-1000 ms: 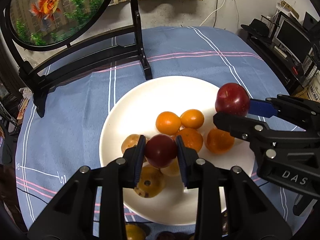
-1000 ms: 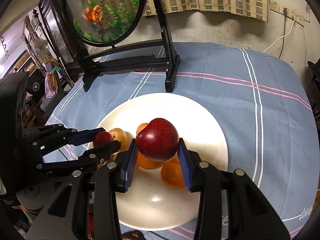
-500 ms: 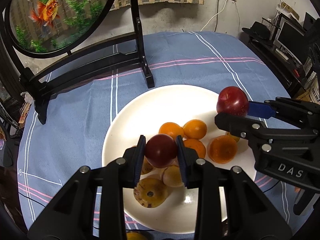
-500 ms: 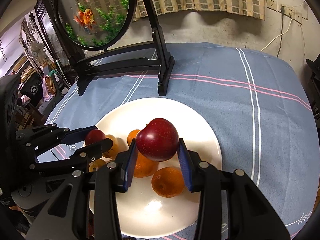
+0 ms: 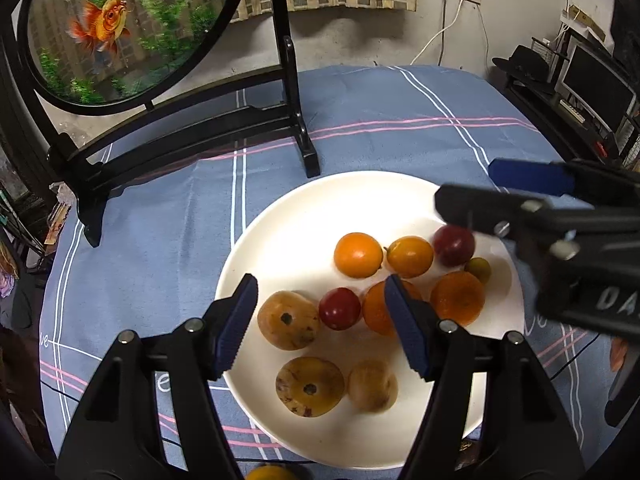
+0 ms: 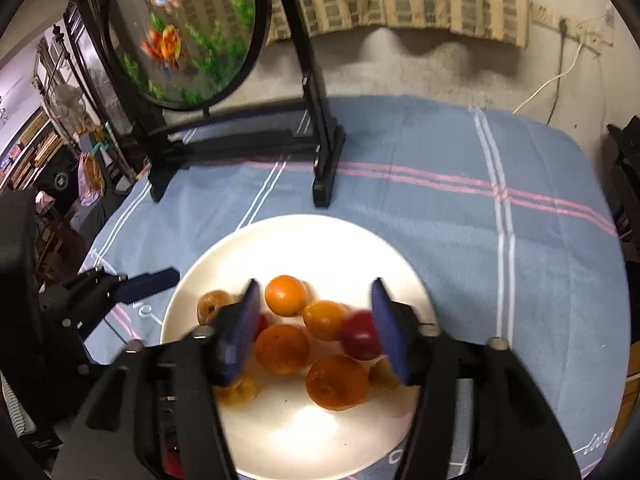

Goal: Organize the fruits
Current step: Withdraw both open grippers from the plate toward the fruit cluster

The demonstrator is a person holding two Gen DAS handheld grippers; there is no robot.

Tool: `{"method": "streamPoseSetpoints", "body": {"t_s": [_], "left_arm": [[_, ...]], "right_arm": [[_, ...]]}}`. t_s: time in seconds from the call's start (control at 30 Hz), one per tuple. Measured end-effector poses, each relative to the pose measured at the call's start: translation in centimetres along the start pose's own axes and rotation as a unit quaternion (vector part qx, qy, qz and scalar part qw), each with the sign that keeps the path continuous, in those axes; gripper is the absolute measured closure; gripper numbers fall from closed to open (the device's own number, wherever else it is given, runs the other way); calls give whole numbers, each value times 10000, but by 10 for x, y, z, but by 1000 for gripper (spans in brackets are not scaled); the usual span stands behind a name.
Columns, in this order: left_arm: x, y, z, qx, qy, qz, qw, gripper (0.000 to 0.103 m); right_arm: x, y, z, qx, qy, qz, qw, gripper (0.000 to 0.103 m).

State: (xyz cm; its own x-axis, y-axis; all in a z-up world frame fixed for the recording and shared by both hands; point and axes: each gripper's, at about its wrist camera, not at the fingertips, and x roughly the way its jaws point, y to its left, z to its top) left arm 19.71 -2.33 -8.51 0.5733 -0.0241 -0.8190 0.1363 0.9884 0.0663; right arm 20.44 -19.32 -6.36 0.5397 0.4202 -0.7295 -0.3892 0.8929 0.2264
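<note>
The plate (image 5: 280, 240) is plain white. On it, toward 1 o'clock, sit bright orange fruits (image 5: 358, 255), and beside them a dark red plum (image 5: 454, 245) and a small yellow-green fruit (image 5: 478, 269). At the centre lies a second red plum (image 5: 339, 308). Toward 7 o'clock the fruits (image 5: 288, 320) are tan-yellow with brown speckles and dark centres. The cloth (image 5: 160, 240) is grey-blue, crossed by white and pink double stripes. At 11 o'clock stands a black frame (image 5: 192, 128) around a round panel (image 5: 120, 28) showing an orange goldfish among green weeds. The gripper pads (image 5: 236, 322) are dark blue on black arms.
</note>
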Motion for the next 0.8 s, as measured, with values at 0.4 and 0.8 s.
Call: {"method": "streamPoseSetpoints", "body": {"t_s": [0.4,0.8], "left_arm": [[-40,-4,-2,22,-232,7,9997,27],[-98,-12,-29,142,-545,102,9984,21]], "right_arm": [[-35,14,-12,-123,-137,-22,9998,41],[-95,33,-59,10,-468,176,9988,39]]}}
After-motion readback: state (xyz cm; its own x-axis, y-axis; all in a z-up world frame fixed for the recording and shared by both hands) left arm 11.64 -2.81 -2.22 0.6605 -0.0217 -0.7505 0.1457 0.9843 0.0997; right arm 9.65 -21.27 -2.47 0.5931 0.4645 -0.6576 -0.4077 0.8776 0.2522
